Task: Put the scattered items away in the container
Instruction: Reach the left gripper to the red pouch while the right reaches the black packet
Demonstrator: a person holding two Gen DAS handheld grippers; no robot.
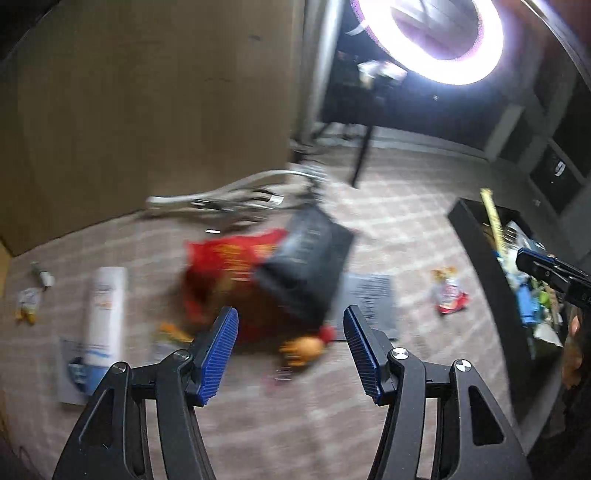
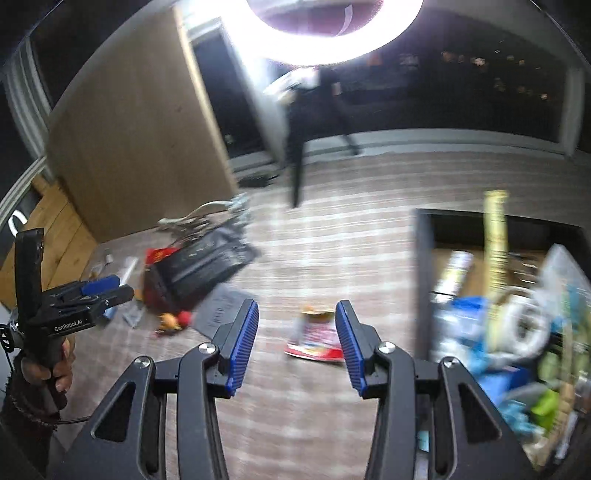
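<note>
Container beside right gripper; both grippers tilt floorward, fingers spread, empty.

Ring light, wooden panel

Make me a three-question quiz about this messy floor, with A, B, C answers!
1. Where is the small red-and-white packet?
A. on the carpet
B. inside the black container
C. on a shelf

2. What colour are the left hand-held gripper pads?
A. green
B. blue
C. yellow

3. What is the right hand-held gripper holding?
A. the white bottle
B. the red snack bag
C. nothing

Answers: 1 A, it lies on the carpet left of the black container. 2 B, ribbed blue pads. 3 C, only floor shows between its fingers.
</note>
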